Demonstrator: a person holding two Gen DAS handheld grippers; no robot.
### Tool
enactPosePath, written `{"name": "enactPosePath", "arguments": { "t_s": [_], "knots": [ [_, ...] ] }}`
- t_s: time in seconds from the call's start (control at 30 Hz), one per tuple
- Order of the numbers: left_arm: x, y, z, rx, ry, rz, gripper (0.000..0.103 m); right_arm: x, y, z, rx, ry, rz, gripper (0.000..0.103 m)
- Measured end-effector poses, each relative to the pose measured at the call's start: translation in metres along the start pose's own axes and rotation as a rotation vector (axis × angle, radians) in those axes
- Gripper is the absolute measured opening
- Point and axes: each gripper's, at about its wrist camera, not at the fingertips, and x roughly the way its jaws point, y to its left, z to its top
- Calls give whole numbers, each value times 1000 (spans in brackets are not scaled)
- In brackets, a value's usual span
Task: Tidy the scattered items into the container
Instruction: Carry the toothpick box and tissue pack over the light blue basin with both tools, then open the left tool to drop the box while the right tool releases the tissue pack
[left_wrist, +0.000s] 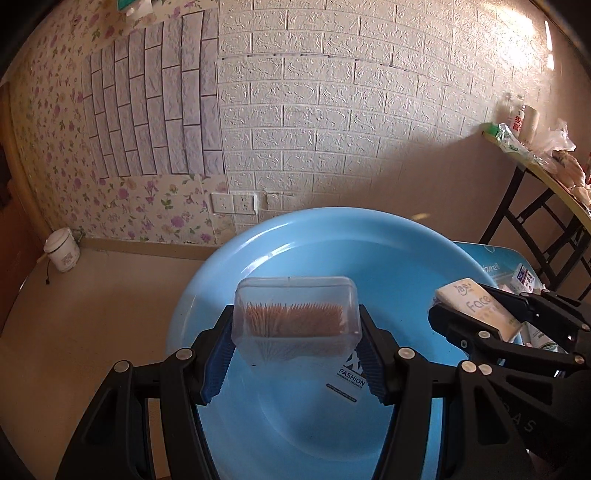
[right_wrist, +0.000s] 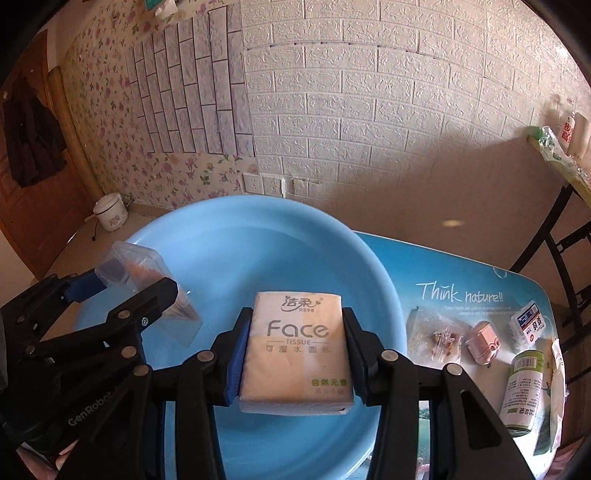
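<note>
1. Lying crosswise, the clear toothpick box (left_wrist: 295, 317) is clamped in the left gripper (left_wrist: 295, 350), frame centre, above the blue basin (left_wrist: 388, 258).
2. Right gripper (right_wrist: 295, 354) grasps the beige tissue pack (right_wrist: 295, 347), long axis pointing away, over the basin.

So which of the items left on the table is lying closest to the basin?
The clear plastic packet, flat beside the blue basin rim; the pink case, white box and green-labelled bottle lie farther right.

Clear toothpick box (left_wrist: 295, 317) and Face tissue pack (right_wrist: 297, 350) held above empty blue basin (right_wrist: 229, 236)
</note>
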Motion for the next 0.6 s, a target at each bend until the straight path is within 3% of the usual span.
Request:
{"name": "enactPosePath", "arguments": {
  "t_s": [0.2,0.37,0.6],
  "knots": [
    [4,3,-3,-2,12,8,60,3,2,-2,-7,6,-1,47],
    [-5,7,-1,-11,-12,20,76,8,0,-3,1,23,4,47],
    [-16,15,2,-26,-37,21,78,9,8,-3,-10,30,27,47]
  ]
}}
